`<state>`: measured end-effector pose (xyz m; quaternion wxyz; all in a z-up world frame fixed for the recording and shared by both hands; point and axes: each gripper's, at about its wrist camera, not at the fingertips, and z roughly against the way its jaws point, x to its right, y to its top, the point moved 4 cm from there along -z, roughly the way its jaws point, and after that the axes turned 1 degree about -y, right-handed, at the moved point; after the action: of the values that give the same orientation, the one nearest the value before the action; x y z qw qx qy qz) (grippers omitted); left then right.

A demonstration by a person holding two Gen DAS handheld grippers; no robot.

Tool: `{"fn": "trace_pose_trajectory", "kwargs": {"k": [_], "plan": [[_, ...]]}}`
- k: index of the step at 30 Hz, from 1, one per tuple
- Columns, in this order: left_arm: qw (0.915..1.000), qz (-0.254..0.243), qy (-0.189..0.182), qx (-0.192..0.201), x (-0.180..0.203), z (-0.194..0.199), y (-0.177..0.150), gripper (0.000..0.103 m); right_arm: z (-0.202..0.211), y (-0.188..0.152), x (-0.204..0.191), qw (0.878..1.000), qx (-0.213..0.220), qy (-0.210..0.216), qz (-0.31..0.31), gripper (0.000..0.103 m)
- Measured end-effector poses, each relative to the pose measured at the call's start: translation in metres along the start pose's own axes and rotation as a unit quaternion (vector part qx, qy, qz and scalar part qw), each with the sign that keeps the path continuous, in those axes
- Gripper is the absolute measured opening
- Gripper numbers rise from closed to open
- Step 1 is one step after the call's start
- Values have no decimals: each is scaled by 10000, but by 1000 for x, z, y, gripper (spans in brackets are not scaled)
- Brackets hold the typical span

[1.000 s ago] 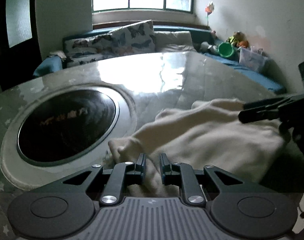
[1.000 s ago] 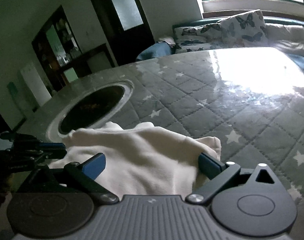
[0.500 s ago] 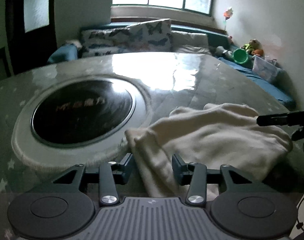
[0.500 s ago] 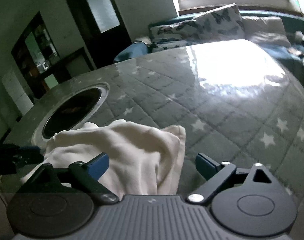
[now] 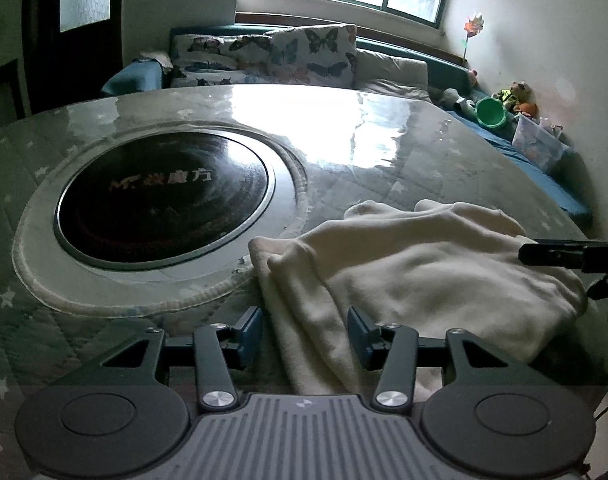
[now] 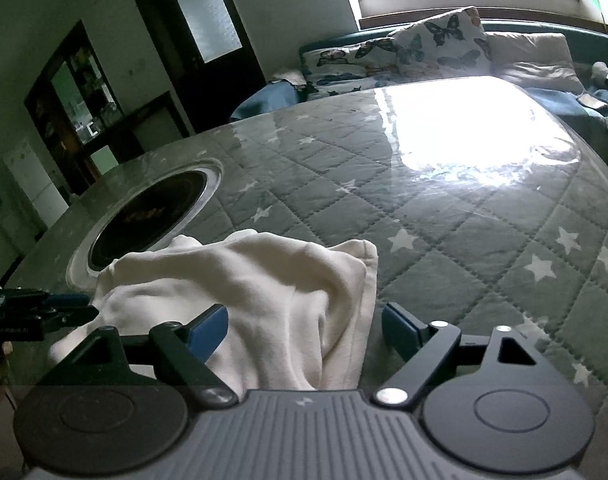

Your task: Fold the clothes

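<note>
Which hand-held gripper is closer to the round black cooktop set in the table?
Left. The left hand-held gripper is open just beside the cooktop; the right hand-held gripper sits across the cream garment from it.

1 cream garment (image 5: 424, 276) is lying on 1 quilted tabletop (image 6: 444, 216), beside 1 round black cooktop (image 5: 163, 200). 2 claws are showing, left claw (image 5: 304, 334) and right claw (image 6: 304, 326). 2 butterfly pillows (image 5: 308, 56) and 1 green bucket (image 5: 491, 113) are sitting beyond.
</note>
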<state>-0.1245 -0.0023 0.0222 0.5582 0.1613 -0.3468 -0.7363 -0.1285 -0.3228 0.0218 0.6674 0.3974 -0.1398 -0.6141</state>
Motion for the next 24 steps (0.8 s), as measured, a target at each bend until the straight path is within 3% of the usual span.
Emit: {"fn": "trace_pose_trajectory", "kwargs": {"k": [17,19,21,24], "plan": [[9999,105,-28,-11,2,-6,0,52,1,-5,-5,9996,12,-123,270,86],[9999,95,-63,-6,2,-6,0,45,2,-5,-4,9995,14,-154,278,83],[9998,135,-147,-12,3,-6,1,38,3,-4,-3,9996,5,-124,266,69],[9997,142,-181,10,4,-5,1,31,4,-2,2,9998,-26,-73,158,60]]}}
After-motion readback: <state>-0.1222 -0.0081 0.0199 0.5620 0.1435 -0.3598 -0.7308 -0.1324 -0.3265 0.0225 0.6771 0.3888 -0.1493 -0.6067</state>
